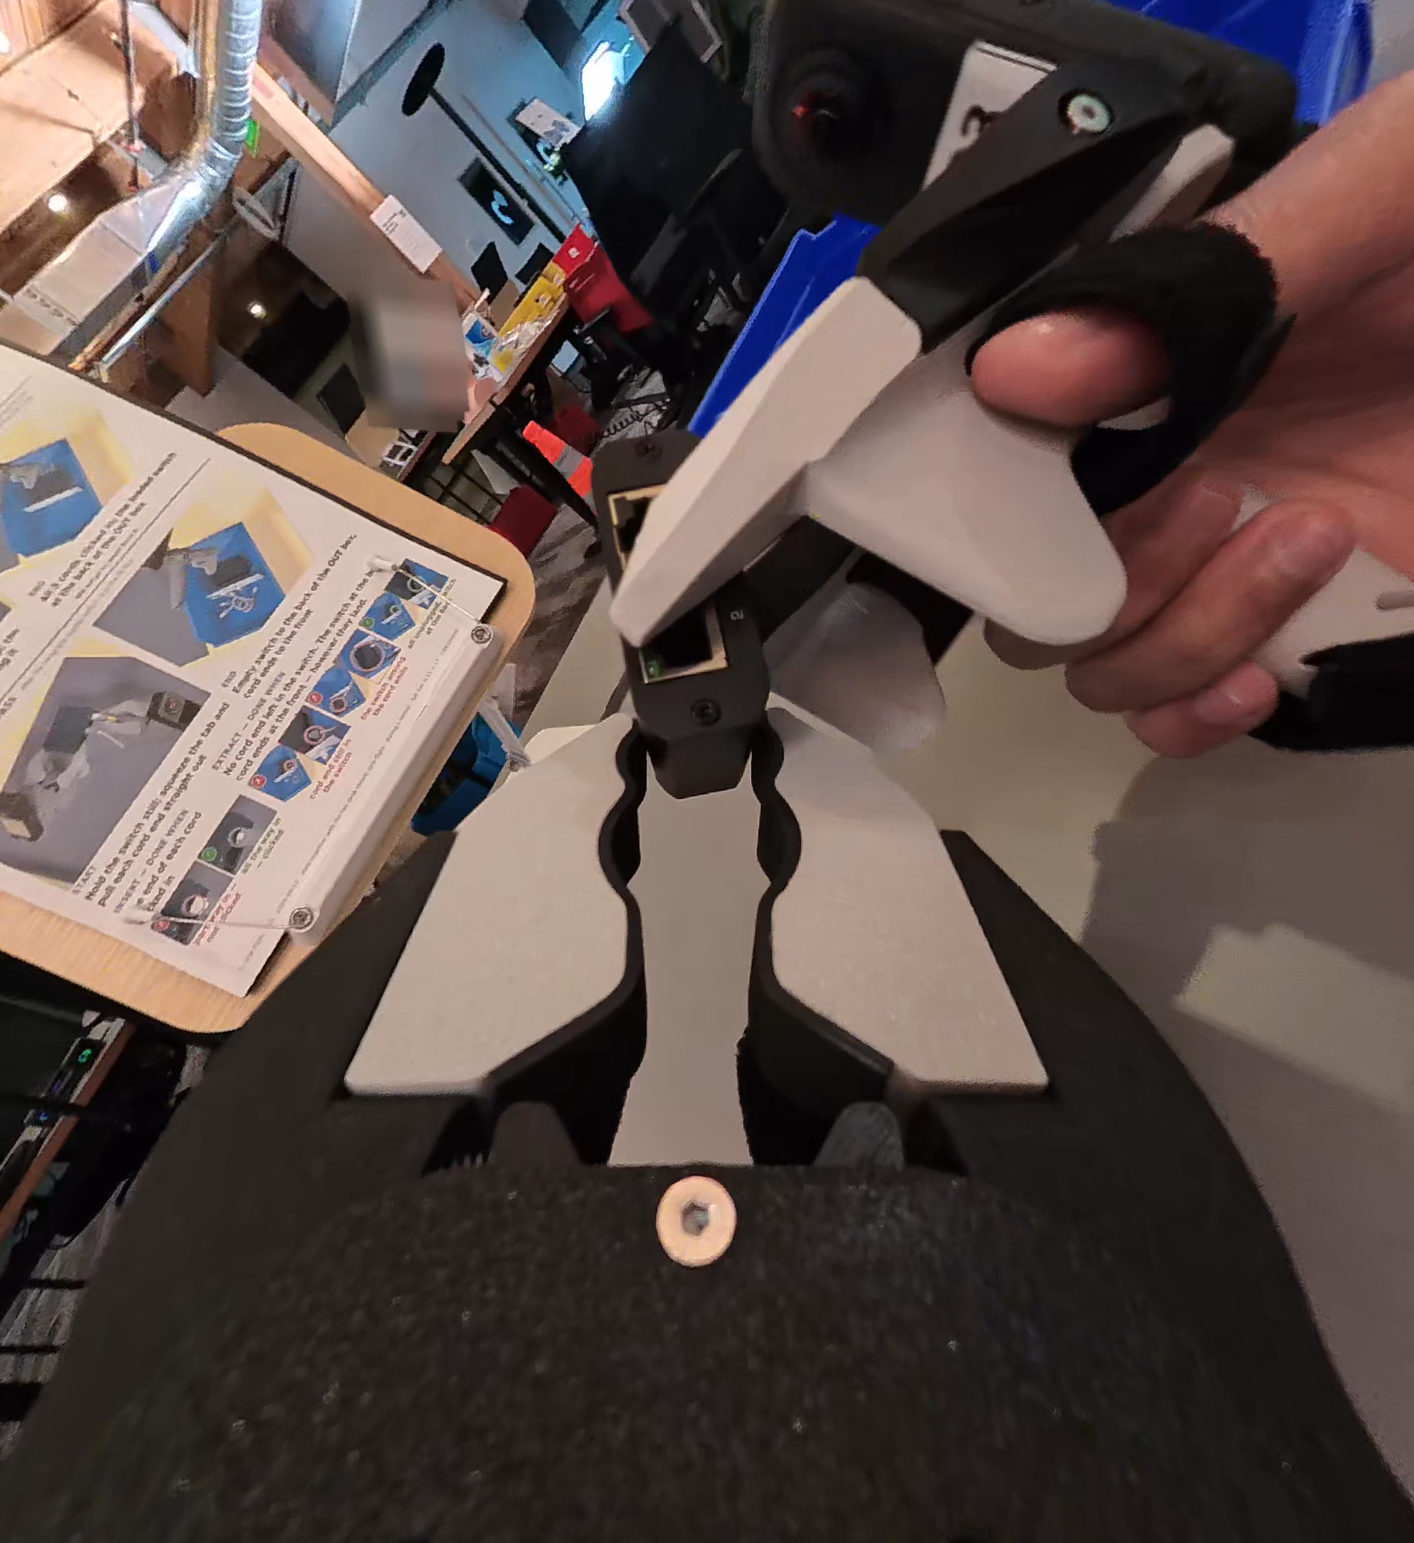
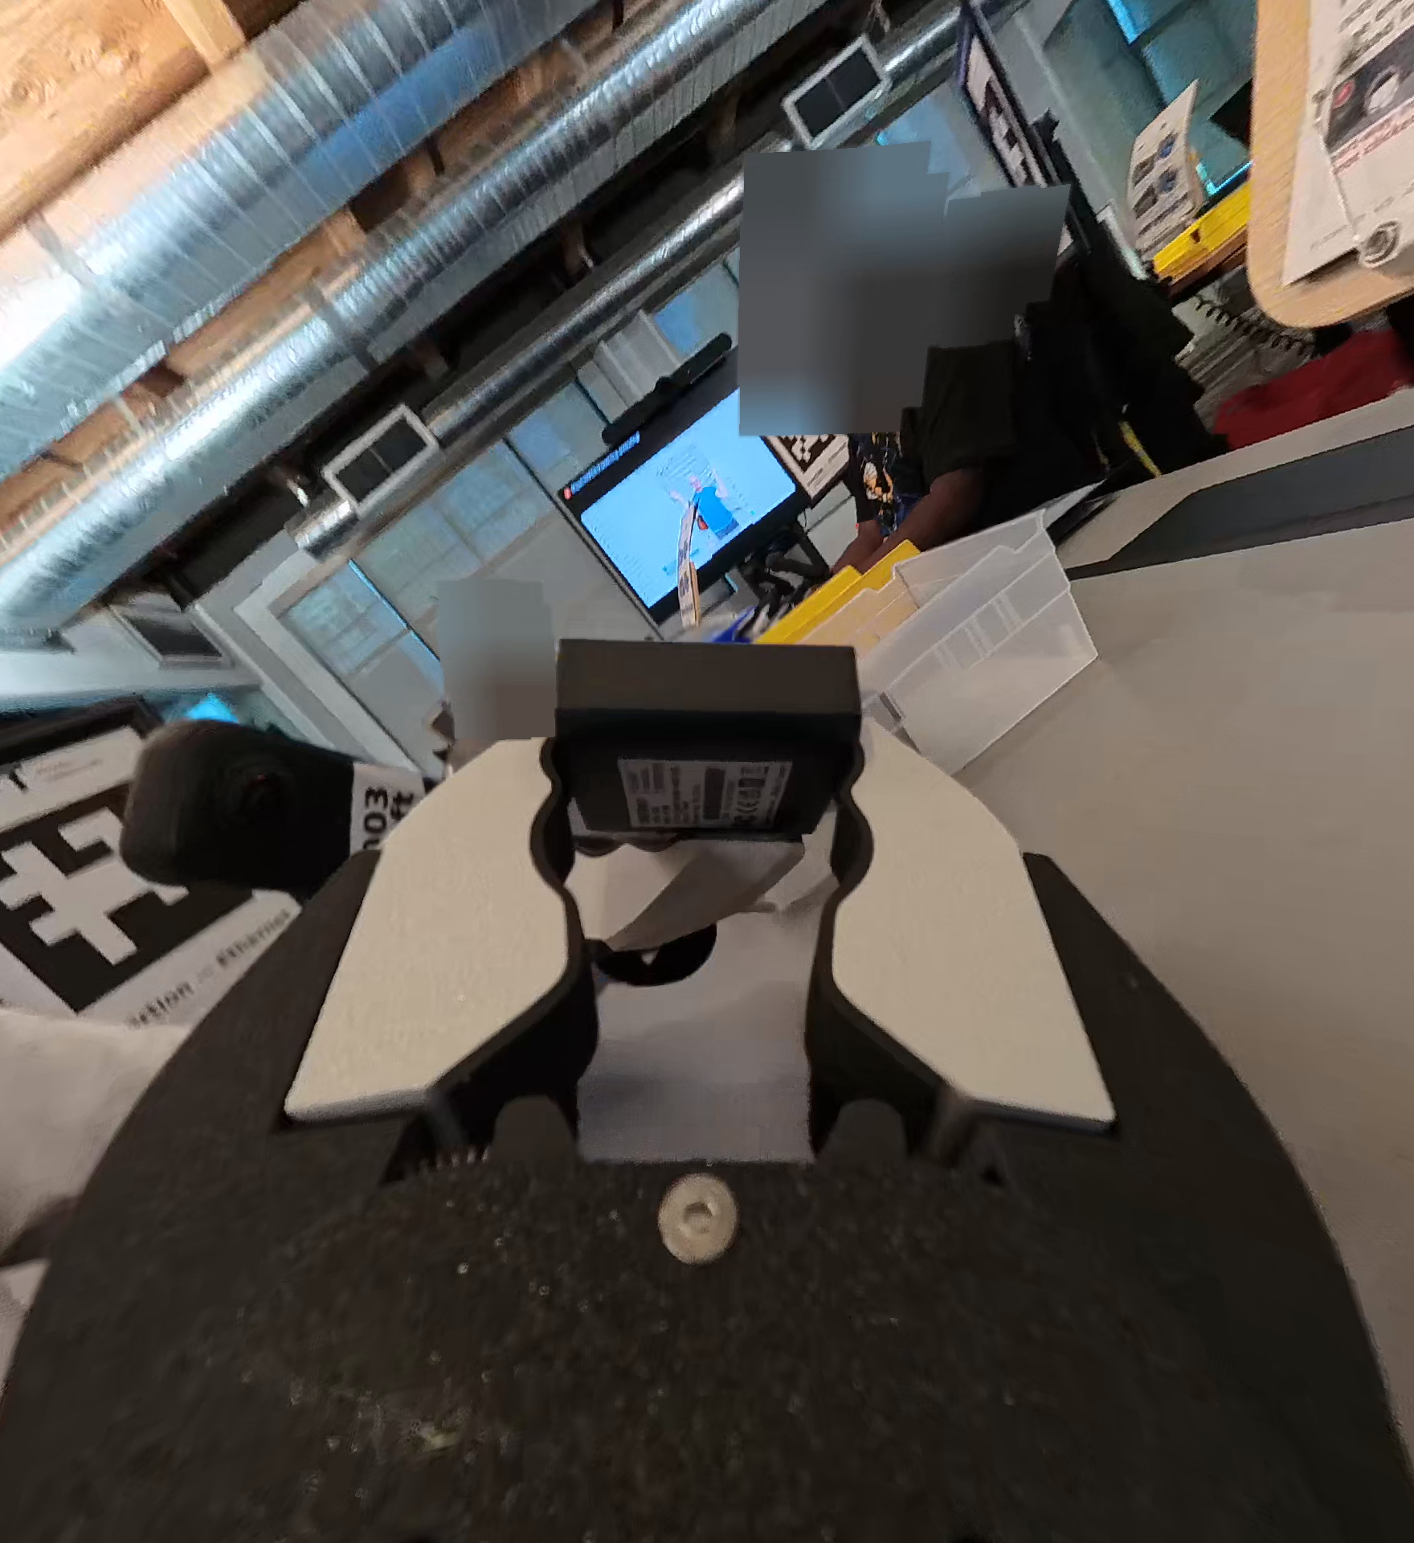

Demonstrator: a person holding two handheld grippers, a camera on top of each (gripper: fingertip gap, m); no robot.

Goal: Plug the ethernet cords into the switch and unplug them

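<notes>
A small black switch (image 1: 691, 668) is held up in the air by both grippers. My left gripper (image 1: 699, 743) is shut on its narrow end, with both pads pressed on the sides. Two ports (image 1: 683, 651) on its face look empty. My right gripper (image 2: 702, 751) is shut across the switch's width (image 2: 704, 710), with the labelled underside facing the camera. In the left wrist view the right gripper's white finger (image 1: 854, 467) covers part of the switch, and a hand (image 1: 1271, 501) holds that gripper. The left gripper's fingers (image 2: 687, 902) show below the switch in the right wrist view.
An instruction sheet on a wooden board (image 1: 186, 668) stands to the left. A blue bin (image 1: 779, 334) lies behind the switch. Clear bins (image 2: 987, 651) and a yellow bin (image 2: 837, 593) sit on the grey table (image 2: 1271, 751). A person (image 2: 987, 417) is in the background.
</notes>
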